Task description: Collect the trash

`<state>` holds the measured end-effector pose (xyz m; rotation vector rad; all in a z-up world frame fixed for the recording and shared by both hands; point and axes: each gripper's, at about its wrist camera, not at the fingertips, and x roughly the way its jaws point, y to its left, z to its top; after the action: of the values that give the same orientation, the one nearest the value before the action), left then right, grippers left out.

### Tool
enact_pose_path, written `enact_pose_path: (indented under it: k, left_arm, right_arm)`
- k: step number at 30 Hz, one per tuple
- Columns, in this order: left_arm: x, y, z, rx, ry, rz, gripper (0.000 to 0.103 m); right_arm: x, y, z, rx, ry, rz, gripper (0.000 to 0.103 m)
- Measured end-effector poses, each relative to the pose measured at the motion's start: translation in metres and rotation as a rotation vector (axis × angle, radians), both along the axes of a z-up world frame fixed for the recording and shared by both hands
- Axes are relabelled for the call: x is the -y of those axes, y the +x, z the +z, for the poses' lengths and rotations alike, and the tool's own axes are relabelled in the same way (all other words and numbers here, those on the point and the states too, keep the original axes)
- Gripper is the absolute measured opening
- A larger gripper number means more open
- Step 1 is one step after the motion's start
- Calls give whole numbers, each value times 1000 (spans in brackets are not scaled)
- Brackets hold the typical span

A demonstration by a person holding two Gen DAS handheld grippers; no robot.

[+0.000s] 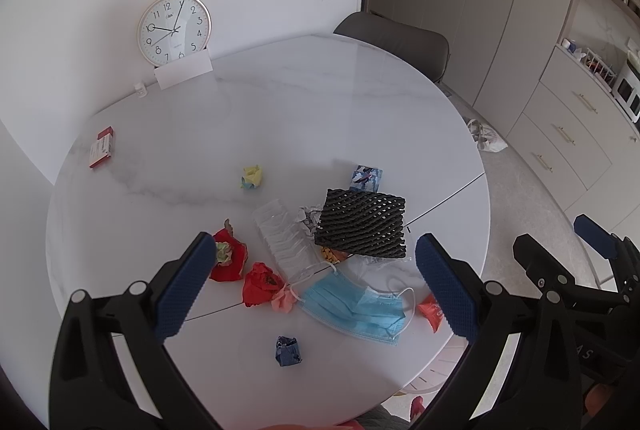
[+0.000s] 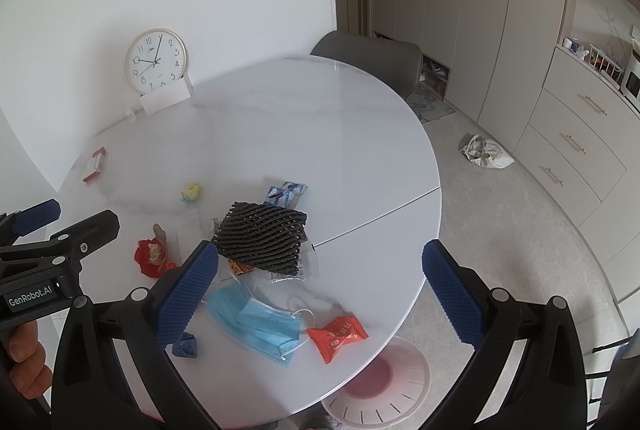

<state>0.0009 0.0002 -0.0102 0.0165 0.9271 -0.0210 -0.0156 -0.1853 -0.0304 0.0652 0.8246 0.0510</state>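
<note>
Trash lies scattered on the round white marble table (image 1: 280,110): a black foam net (image 1: 362,222), blue face masks (image 1: 352,306), red crumpled paper (image 1: 260,284), a clear plastic tray (image 1: 284,242), a dark blue wad (image 1: 287,351), a yellow wad (image 1: 252,177) and an orange wrapper (image 2: 338,336). My left gripper (image 1: 316,290) hovers open above the masks, holding nothing. My right gripper (image 2: 320,294) hangs open over the table's near right part, also empty. The pink-and-white bin (image 2: 384,386) stands on the floor under the table edge.
A clock (image 1: 174,30) leans on the wall behind a white card. A red-and-white box (image 1: 102,148) lies at the table's left. A grey chair (image 1: 396,42) stands behind the table. A crumpled bag (image 2: 486,152) lies on the floor near the drawers (image 2: 576,150).
</note>
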Motion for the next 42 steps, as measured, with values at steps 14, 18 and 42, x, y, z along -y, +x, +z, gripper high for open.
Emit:
enact_pose_path:
  k: [14, 18, 42]
  left_arm:
    - [0, 1, 0, -1, 0, 0, 95]
    - [-1, 1, 1, -3, 0, -1, 95]
    - [-12, 2, -6, -2, 8, -1, 95]
  right_arm:
    - [0, 1, 0, -2, -2, -1, 101]
    - [0, 1, 1, -2, -2, -1, 101]
    - [-3, 2, -17, -5, 32, 15, 101]
